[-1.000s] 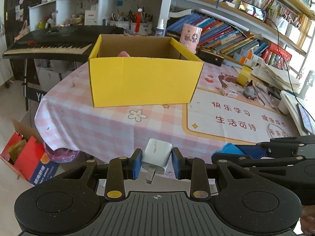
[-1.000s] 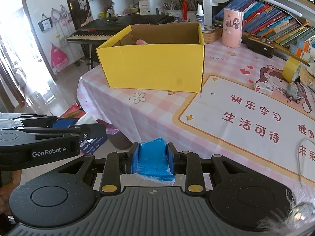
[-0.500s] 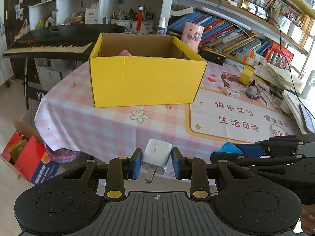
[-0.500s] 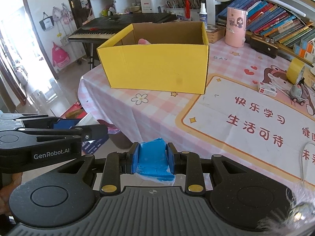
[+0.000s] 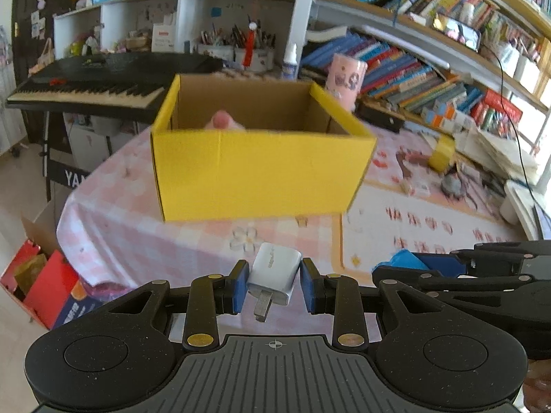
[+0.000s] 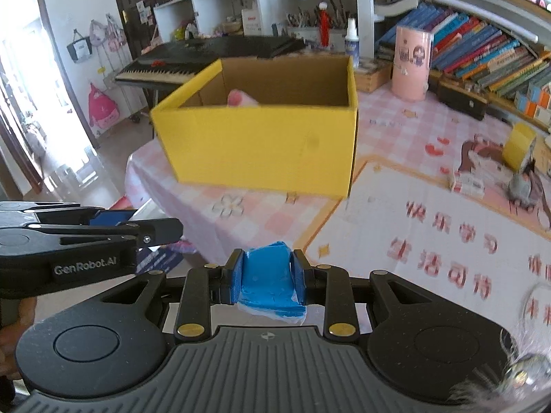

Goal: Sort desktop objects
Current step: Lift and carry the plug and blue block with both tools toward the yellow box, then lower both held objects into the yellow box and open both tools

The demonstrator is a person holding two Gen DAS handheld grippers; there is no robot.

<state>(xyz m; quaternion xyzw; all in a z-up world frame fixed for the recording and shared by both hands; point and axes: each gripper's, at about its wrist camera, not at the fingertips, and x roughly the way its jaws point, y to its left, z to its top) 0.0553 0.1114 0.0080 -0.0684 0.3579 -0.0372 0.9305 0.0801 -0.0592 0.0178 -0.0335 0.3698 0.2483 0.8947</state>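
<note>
A yellow cardboard box (image 5: 258, 175) stands open on the pink checked tablecloth, with a pink object (image 5: 222, 120) inside; it also shows in the right wrist view (image 6: 265, 151). My left gripper (image 5: 273, 284) is shut on a white plug charger (image 5: 273, 277), held in the air short of the table's near edge. My right gripper (image 6: 268, 275) is shut on a blue packet (image 6: 270, 282), level with the left one. The right gripper shows at the right of the left wrist view (image 5: 447, 268), and the left gripper at the left of the right wrist view (image 6: 86, 237).
A yellow tape roll (image 6: 520, 144), a small grey toy (image 6: 521, 186) and a small white box (image 6: 468, 182) lie on the table's right side. A pink cylinder (image 6: 411, 65) stands behind the box. A keyboard (image 5: 86, 82) and bookshelves stand behind; bags (image 5: 44, 289) lie on the floor.
Both grippers have moved forward and up toward the yellow box, which looks larger and blurred. Each keeps its grip on its object.
</note>
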